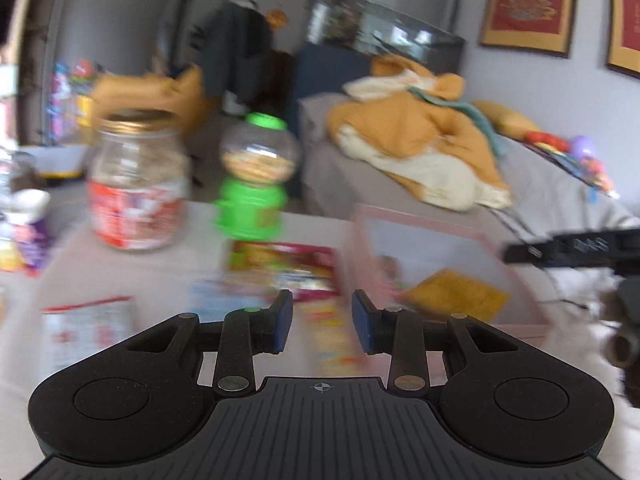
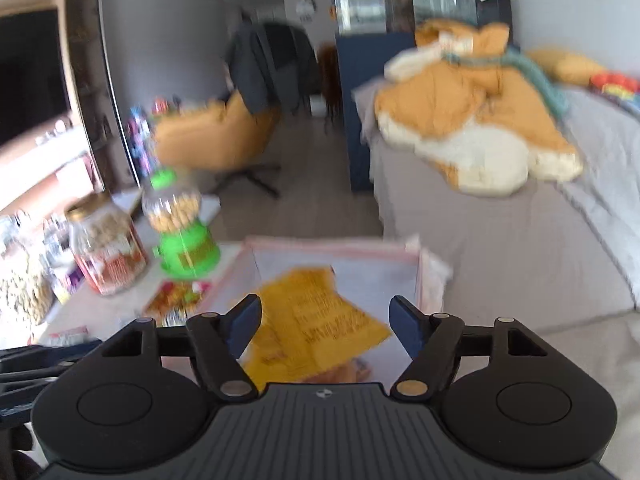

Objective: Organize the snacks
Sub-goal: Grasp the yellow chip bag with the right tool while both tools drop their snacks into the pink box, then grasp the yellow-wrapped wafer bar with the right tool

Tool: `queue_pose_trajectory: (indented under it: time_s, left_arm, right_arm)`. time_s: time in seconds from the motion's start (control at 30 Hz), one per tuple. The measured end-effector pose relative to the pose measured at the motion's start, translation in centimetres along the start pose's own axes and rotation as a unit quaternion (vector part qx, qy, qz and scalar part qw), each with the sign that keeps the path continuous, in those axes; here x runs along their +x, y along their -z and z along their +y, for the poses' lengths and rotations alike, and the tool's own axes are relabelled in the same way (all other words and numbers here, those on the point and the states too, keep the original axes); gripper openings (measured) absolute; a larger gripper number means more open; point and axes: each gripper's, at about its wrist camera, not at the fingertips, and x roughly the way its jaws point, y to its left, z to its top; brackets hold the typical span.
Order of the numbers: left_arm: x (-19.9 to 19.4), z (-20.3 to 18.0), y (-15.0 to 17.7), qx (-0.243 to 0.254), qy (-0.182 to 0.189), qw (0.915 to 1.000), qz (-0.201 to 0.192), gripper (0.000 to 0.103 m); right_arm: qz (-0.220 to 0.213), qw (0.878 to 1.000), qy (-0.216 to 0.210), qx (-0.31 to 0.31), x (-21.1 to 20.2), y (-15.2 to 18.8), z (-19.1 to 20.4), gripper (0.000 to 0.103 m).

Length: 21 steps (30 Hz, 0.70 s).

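**Both grippers over the table, nothing held**

Left gripper [image 1: 322,320] hangs low over the table [image 1: 72,256], fingers a bit apart w/ nothing gripped; a blurred, colourful snack packet [image 1: 330,336] lies on the table under the gap, too smeared to tell if pads touch it. Right gripper [image 2: 324,326] hovers over the near end of the pink-rimmed box [image 2: 328,245], fingers wide apart, empty. Below it a yellow snack bag [image 2: 316,320] lies flat inside the box. Just left of the box, a red-and-yellow packet [image 1: 282,264] on the table; further left a white packet w/ red edge [image 1: 86,320]. Far side of table: green-capped clear dispenser [image 1: 252,184] w/ small snacks, upright, & left of it a big glass jar w/ red label [image 1: 136,184]. Beyond, an orange-and-cream plush blanket [image 1: 420,152] heaped on a grey sofa [image 2: 500,240]
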Motion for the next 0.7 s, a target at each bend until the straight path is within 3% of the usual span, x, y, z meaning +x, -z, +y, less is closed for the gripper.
queue_pose_trajectory:
  time_s: [0.07,0.17,0.3,0.47,0.53,0.7]
  left_arm:
    - [-0.4,1.5,0.1,-0.015,-0.015,0.9998,0.001,0.037]
    - [0.4,2.6,0.2,-0.042,0.005,0.9986,0.033,0.037]
    - [2.8,0.7,0.9,-0.020,0.044,0.9964,0.070,0.037]
    - [6.3,-1.3,1.7,0.002,0.016,0.9950,0.099,0.037]
    - [7.3,-1.4,2.0,0.004,0.022,0.9933,0.114,0.039]
    - [4.6,-0.4,2.4,0.013,0.039,0.9938,0.103,0.039]
  right_arm:
    - [0.007,1.000,-0.006,-0.010,-0.3,0.8,0.4,0.071]
    - [0.010,0.999,0.008,-0.049,-1.4,2.4,2.0,0.071]
    - [0.029,0.997,0.000,-0.076,-2.1,4.6,3.8,0.071]
    - [0.063,0.994,-0.025,-0.085,-1.9,6.7,5.5,0.071]
    - [0.072,0.993,-0.030,-0.094,-1.7,7.6,5.8,0.071]
    - [0.097,0.988,-0.041,-0.112,-1.1,9.8,6.6,0.071]
